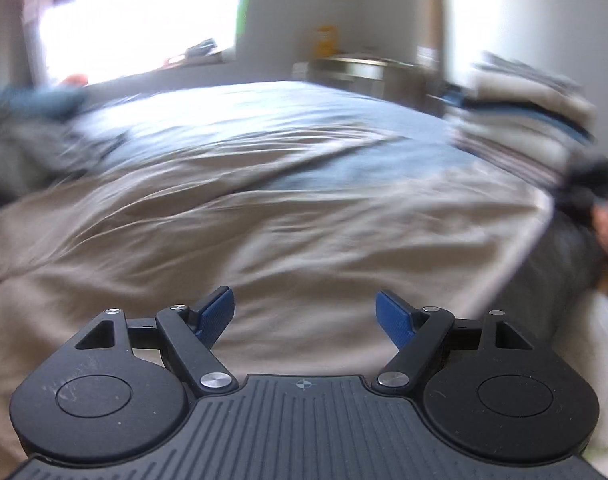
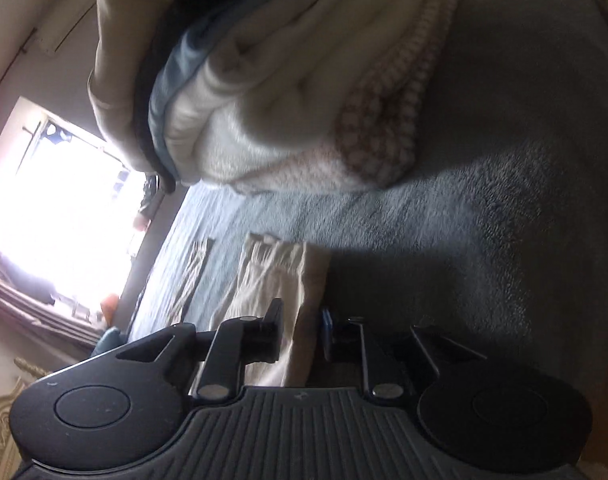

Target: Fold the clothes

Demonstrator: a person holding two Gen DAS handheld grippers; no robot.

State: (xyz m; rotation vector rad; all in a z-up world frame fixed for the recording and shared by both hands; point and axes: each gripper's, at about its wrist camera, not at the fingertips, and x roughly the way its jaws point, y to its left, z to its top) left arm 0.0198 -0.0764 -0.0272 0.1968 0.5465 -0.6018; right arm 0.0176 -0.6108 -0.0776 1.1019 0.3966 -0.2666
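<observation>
Jaws of the left gripper [image 1: 305,318] stand wide apart with nothing between the blue pads [image 1: 217,314], hovering over a beige garment [image 1: 263,220] spread flat and wrinkled across the bed [image 1: 263,100]. Jaws of the right gripper [image 2: 301,332] are closed on a fold of the beige garment [image 2: 271,280], which runs away from them over the bed's grey-blue cover [image 2: 464,240]. Stack of folded clothes [image 1: 524,112] at the bed's right edge; in the right wrist view the same stack [image 2: 283,80] fills the upper frame. Bright window [image 1: 143,12] behind; left view motion-blurred
</observation>
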